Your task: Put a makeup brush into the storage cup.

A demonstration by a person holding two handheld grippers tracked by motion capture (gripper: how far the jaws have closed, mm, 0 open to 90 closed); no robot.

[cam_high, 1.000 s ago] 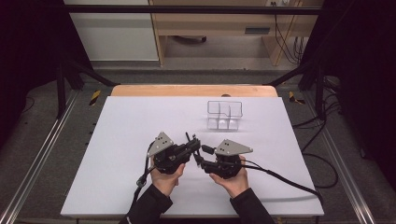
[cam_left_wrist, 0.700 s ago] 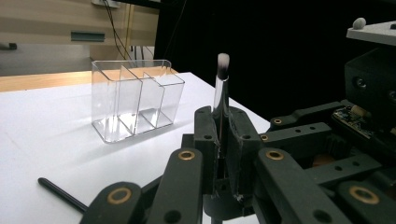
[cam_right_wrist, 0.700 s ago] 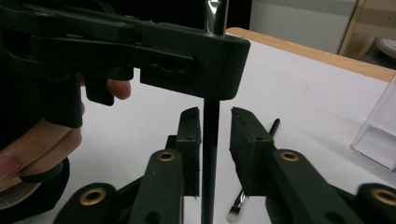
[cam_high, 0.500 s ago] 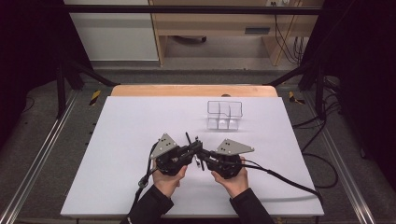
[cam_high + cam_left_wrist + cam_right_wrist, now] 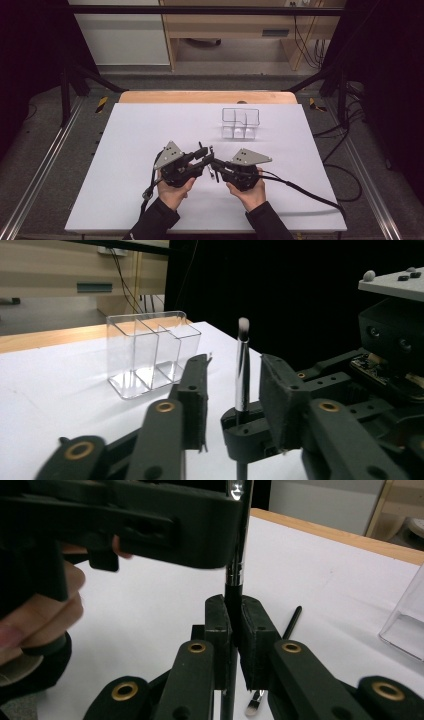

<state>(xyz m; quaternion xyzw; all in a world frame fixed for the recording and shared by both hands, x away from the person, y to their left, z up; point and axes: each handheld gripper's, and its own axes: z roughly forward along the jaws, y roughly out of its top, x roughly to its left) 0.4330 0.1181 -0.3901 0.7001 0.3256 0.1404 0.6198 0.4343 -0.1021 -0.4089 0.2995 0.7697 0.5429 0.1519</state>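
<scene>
Two grippers work here: the left gripper (image 5: 204, 152) and the right gripper (image 5: 216, 165), one in each of two hands. Between them stands one makeup brush (image 5: 242, 371), upright. A second brush (image 5: 291, 622) lies on the table just beyond the right gripper, and a third brush's flat tip (image 5: 253, 707) shows beneath it. One clear organizer (image 5: 240, 122) stands farther off, with three compartments.

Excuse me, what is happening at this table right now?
A person works with two hand-held grippers over a white table. The right gripper is shut on a makeup brush and holds it upright, bristles up. The left gripper is open, its jaws on either side of the brush's metal part. A second brush lies on the table. A clear organizer stands farther back, with nothing in it.
</scene>
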